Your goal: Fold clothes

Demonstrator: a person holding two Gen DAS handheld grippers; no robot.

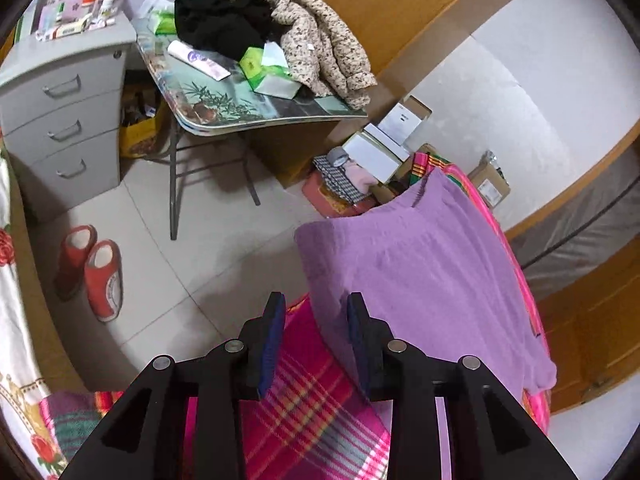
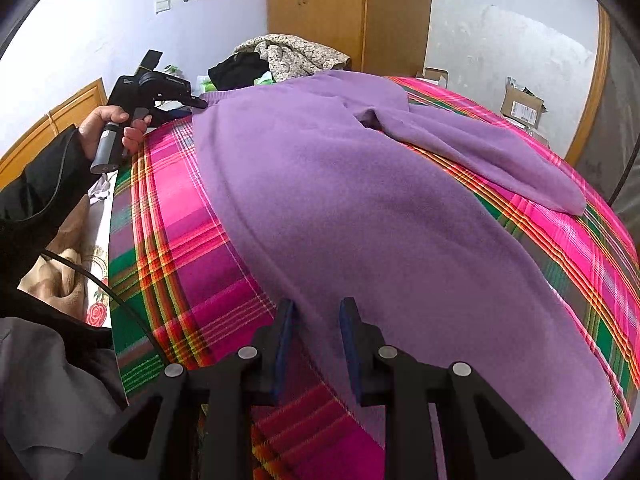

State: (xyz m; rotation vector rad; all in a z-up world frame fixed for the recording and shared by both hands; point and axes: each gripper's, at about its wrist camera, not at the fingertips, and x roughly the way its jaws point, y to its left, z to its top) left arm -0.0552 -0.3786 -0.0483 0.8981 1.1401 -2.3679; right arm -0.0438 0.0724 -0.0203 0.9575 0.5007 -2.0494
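Observation:
A purple sweater point(image 2: 360, 208) lies spread flat on a pink and green plaid blanket point(image 2: 180, 240), one sleeve point(image 2: 500, 160) stretched out to the right. My right gripper point(image 2: 318, 312) hovers over the sweater's near edge, its jaws apart with the cloth showing flat between them. At the sweater's far left corner is my left gripper point(image 2: 200, 103), held by a hand point(image 2: 104, 120). In the left wrist view the left gripper point(image 1: 316, 304) stands open at the edge of the sweater point(image 1: 420, 272), where the cloth hangs over the blanket point(image 1: 304, 400).
A folding table point(image 1: 224, 100) carries a heap of clothes point(image 1: 312, 32) and small boxes. Beside it stands a grey drawer cabinet point(image 1: 60, 112). Red slippers point(image 1: 92, 272) and cartons point(image 1: 384, 148) lie on the tiled floor. A wooden wardrobe point(image 2: 340, 12) stands behind the bed.

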